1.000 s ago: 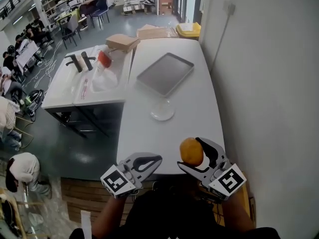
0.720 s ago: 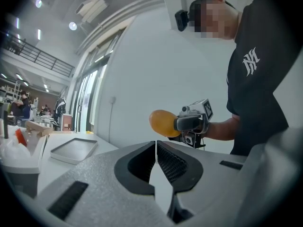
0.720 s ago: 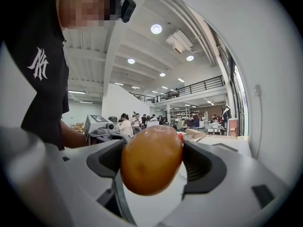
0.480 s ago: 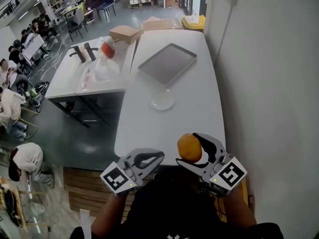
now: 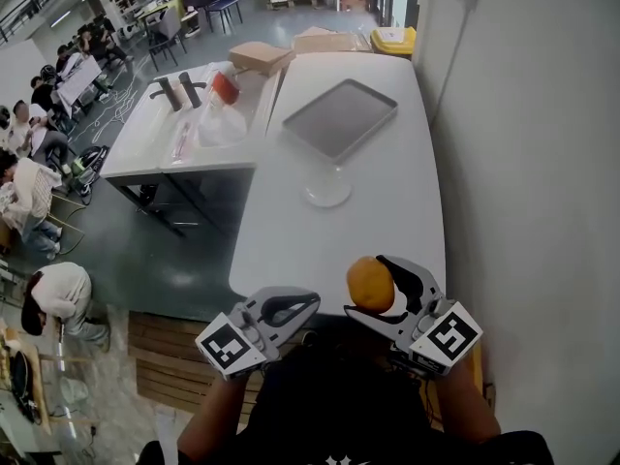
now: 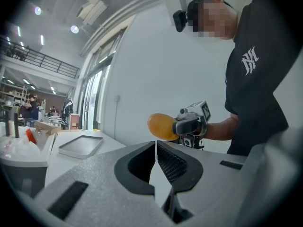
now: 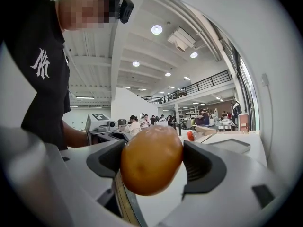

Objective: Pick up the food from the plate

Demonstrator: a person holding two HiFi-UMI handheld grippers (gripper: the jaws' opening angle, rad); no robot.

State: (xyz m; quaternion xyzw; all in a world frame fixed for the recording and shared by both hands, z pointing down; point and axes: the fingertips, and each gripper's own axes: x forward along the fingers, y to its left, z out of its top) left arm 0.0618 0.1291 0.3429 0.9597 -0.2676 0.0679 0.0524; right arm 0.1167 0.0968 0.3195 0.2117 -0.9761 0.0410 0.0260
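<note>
My right gripper point(image 5: 380, 287) is shut on an orange-brown, egg-shaped food item point(image 5: 370, 285), held above the near edge of the white table point(image 5: 291, 250). The same food item point(image 7: 151, 160) fills the gap between the jaws in the right gripper view, and the food item point(image 6: 162, 126) also shows in the left gripper view. A small white plate point(image 5: 327, 189) sits bare in the middle of the table. My left gripper point(image 5: 308, 305) hangs shut and holds nothing, just off the table's near edge, left of the right one.
A grey metal tray point(image 5: 340, 118) lies beyond the plate. A second white table point(image 5: 145, 153) to the left carries bottles, a plastic bag and a cardboard box point(image 5: 257, 57). A wall point(image 5: 523, 163) runs along the right. People sit at the far left.
Both grippers kept their pose, the right one still holding the food. The head view shifted, so the table and plate now sit slightly further right and up.
</note>
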